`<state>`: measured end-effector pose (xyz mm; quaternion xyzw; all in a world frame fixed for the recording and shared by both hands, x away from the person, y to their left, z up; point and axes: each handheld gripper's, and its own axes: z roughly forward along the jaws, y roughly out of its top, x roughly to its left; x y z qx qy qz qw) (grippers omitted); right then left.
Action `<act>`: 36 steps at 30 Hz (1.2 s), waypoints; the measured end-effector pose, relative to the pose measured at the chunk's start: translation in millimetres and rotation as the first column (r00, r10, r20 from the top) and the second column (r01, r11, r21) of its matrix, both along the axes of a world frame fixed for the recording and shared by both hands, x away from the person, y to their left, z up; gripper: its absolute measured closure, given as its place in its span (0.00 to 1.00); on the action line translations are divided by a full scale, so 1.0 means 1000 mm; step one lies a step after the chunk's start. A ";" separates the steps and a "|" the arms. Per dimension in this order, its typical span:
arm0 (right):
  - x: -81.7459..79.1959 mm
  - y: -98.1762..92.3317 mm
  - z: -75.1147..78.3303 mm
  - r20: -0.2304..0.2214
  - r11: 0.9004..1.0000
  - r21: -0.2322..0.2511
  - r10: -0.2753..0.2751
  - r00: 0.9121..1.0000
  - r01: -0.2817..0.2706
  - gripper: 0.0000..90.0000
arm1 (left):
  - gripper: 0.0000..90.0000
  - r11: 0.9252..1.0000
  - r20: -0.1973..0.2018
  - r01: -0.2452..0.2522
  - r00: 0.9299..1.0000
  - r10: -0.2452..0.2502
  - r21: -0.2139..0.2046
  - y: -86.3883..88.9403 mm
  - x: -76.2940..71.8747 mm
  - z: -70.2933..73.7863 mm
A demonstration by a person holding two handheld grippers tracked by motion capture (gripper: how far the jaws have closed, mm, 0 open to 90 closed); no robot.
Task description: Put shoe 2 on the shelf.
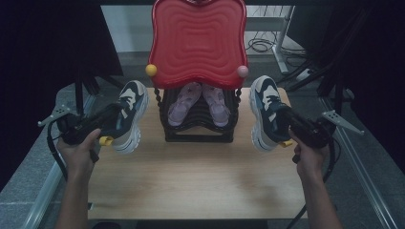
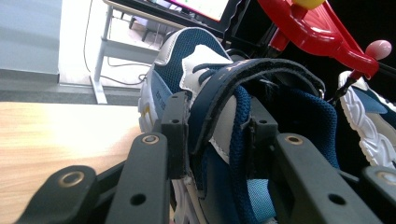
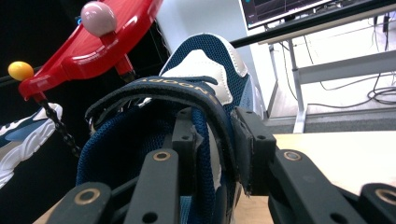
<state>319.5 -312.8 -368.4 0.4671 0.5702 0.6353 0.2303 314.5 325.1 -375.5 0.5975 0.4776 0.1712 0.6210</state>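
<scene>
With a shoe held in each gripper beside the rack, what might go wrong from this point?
1. The left gripper pinches only the collar wall of the left shoe; its heavy sole might swing or slip out.
2. The right gripper has the same thin hold on the right shoe, so it may tilt.
3. The red lid overhangs the black rack, where pink shoes already lie; a shoe could catch it.

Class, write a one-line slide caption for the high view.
Each gripper, left and right, holds a blue-and-white shoe beside a red-lidded rack.
</scene>
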 end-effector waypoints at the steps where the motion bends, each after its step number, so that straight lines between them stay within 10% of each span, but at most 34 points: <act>1: 0.000 0.000 0.002 0.004 1.000 0.000 0.001 1.000 -0.001 0.80 | 0.75 1.000 0.003 -0.003 1.000 0.003 0.001 0.000 0.000 0.001; 36: 0.025 0.004 0.043 0.029 0.999 0.043 -0.015 0.999 0.014 0.79 | 0.75 0.998 0.045 -0.020 0.999 0.022 -0.052 0.008 0.022 0.038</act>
